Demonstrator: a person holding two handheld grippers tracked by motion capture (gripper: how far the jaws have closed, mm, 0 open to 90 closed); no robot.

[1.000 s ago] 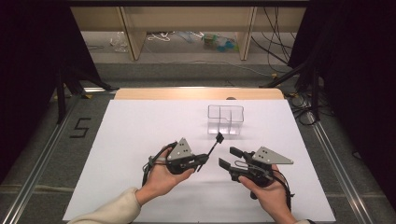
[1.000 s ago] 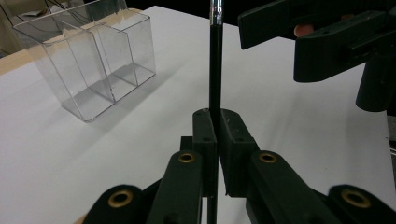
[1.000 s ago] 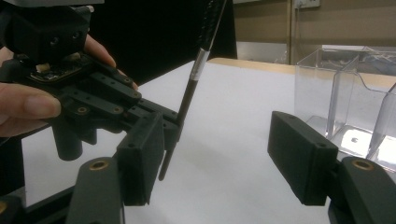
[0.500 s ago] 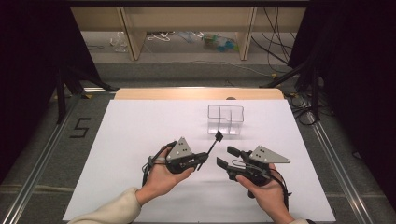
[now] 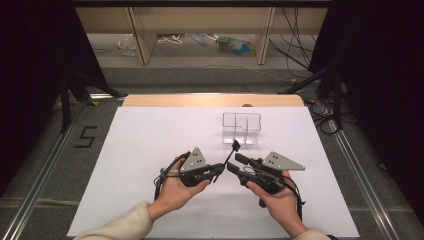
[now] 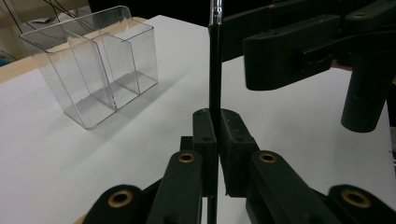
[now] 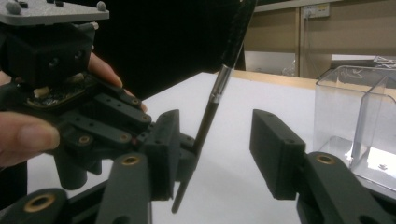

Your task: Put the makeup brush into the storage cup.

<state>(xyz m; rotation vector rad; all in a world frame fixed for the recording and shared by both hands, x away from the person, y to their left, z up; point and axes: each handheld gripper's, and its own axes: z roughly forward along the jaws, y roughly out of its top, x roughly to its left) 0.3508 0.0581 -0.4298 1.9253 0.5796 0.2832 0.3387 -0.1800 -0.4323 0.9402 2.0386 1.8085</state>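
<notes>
- High view: both hands hover low over the white bench (image 5: 150, 150), with the left tongs (image 5: 220, 169) and right tongs (image 5: 234, 163) tip to tip near the middle.
- The left tongs are clamped tight on a thin black brush (image 5: 231, 152); in the left gripper view the handle (image 6: 215, 70) stands straight up out of the closed jaws.
- Brush tip angles up and away from the left tongs, toward the clear box (image 5: 242, 127), which sits just beyond both tongs.
- The right tongs (image 7: 219, 154) are partly open and have just been closing. In the right gripper view the brush (image 7: 212, 102) runs up between the jaws; I can't tell whether the left-hand jaw touches it, and the other stands clear.
- The clear box (image 6: 93, 65) has two compartments and sits off to the left in the left gripper view.
</notes>
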